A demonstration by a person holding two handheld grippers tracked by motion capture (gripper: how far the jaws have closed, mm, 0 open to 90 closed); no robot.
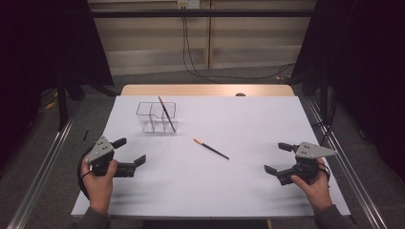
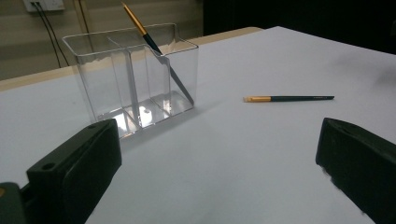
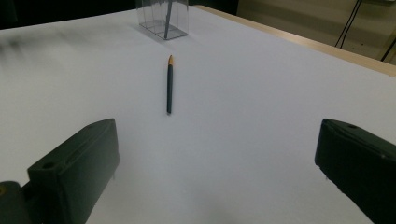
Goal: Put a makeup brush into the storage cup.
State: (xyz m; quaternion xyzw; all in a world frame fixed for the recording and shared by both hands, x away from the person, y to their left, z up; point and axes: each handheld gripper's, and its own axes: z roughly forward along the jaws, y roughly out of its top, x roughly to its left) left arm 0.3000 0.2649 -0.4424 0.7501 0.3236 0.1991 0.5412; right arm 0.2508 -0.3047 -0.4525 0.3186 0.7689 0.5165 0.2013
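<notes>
A clear plastic holder (image 1: 156, 117) (image 2: 133, 77) (image 3: 162, 16) with several compartments stands on the white table sheet (image 1: 239, 119), back left of centre. One dark pencil with an orange end (image 1: 166, 114) (image 2: 154, 46) leans in its right compartment. A second pencil (image 1: 211, 148) (image 2: 289, 98) (image 3: 169, 84) lies flat near the middle of the sheet. My left gripper (image 1: 129, 151) (image 2: 219, 172) is held open near the front left, empty. At the front right my right gripper (image 1: 279, 158) (image 3: 219, 172) is open too, with nothing between its jaws.
The sheet covers a wooden table (image 1: 205, 89) whose back edge shows. Metal rails (image 1: 43, 167) run along both sides of the table. Cables (image 1: 191, 57) hang by the back wall. Dark stands (image 1: 62, 95) flank the table.
</notes>
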